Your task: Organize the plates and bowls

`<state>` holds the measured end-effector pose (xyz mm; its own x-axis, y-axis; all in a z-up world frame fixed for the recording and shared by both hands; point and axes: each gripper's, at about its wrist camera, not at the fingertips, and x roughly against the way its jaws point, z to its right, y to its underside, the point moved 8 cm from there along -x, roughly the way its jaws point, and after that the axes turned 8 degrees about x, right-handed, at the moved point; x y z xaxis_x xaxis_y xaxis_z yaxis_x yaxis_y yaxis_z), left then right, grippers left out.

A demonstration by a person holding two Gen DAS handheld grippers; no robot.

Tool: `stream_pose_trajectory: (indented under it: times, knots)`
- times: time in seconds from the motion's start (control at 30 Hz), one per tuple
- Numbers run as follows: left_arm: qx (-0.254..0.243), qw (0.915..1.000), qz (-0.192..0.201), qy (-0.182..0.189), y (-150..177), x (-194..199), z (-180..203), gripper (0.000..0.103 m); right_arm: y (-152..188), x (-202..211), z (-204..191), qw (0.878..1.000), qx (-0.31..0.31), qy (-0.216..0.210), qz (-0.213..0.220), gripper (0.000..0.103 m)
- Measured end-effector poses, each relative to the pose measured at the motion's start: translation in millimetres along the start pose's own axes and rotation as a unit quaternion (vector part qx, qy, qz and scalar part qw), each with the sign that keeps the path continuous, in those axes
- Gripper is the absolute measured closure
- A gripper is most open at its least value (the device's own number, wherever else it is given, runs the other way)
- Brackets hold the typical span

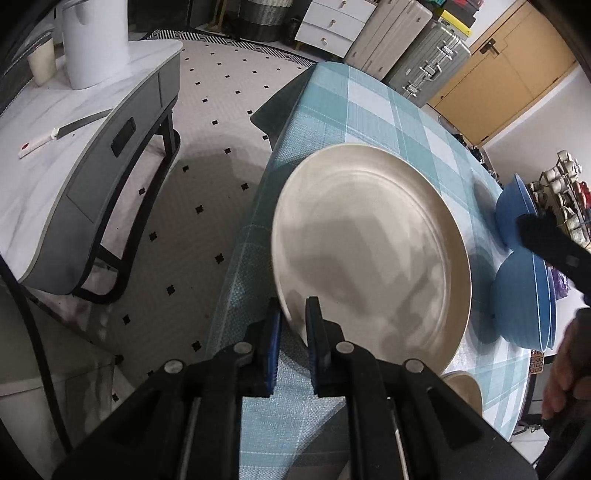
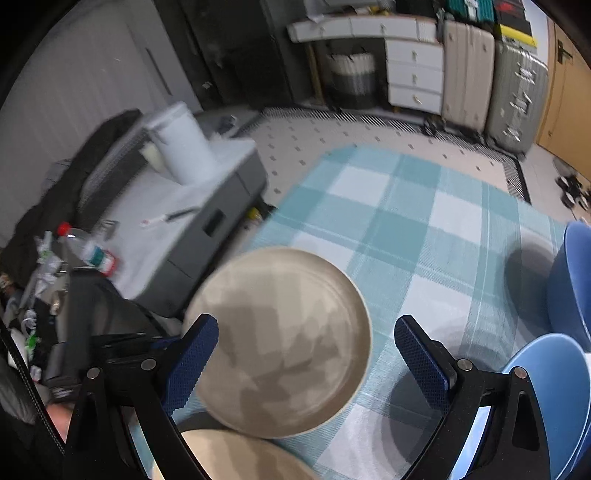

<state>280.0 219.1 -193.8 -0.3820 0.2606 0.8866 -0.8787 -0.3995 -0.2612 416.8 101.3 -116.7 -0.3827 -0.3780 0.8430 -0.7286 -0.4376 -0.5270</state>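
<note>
Left tongs [image 1: 293,314]: nearest the lens in left wrist view, black arms w/ blue pads, pinching the near rim of the beige plate [image 1: 373,254]. Jaws nearly together, rim between them.

Beige plate: large, round, shallow, shown tilted in left view; sits over the left-hand part of the tabletop [image 1: 354,110], close to its edge. Same plate in right wrist view [image 2: 280,339], blurred.

Second beige plate [image 2: 240,458]: only an arc visible at bottom of right view, below the first plate; whether they touch, can't tell. Sliver also in left view [image 1: 463,387].

Right tongs [image 2: 306,332]: spread wide, nothing between the pads; the beige plate lies in the gap, seen beyond them. One black finger also crosses the right edge of left view, in front of the blue bowls.

Blue bowls: far one [image 1: 513,214], near one [image 1: 524,299], both at right side of tabletop, rims facing away from the left lens. Near one looks like a nested pair, not certain.

Tabletop: teal/white check cloth.

Side table [image 1: 85,155]: marble-look top, grey drawer, black legs; carries white cylinder container [image 1: 94,40] and a knife [image 1: 62,131].

Background: white drawer unit [image 1: 334,26], suitcases [image 1: 417,59], tiled floor [image 1: 229,92].
</note>
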Motion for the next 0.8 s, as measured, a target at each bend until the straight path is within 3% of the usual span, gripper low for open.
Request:
stream_pose_trajectory:
  times: [0.07, 0.2, 0.63, 0.8]
  knots:
    - [0.006, 1.0, 0.001, 0.004, 0.9, 0.3, -0.6, 0.091, 1.6, -12.7, 4.8, 1.0, -0.01, 0.006, -0.012, 0.005]
    - [0.015, 0.9997, -0.004, 0.019, 2.7, -0.4, 1.3, 0.077, 5.8, -33.8, 12.1, 0.999, -0.018, 0.016, -0.035, 0.005]
    - [0.016, 0.9994, -0.002, 0.031, 2.0, -0.5, 6.9, 0.071, 25.1, -78.6, 25.8, 0.995, -0.061, 0.0, -0.081, 0.005]
    - [0.026, 0.9986, -0.003, 0.045, 1.3, -1.2, 6.6, 0.071, 34.0, -89.3, 28.0, 0.992, -0.076, -0.016, -0.103, 0.026]
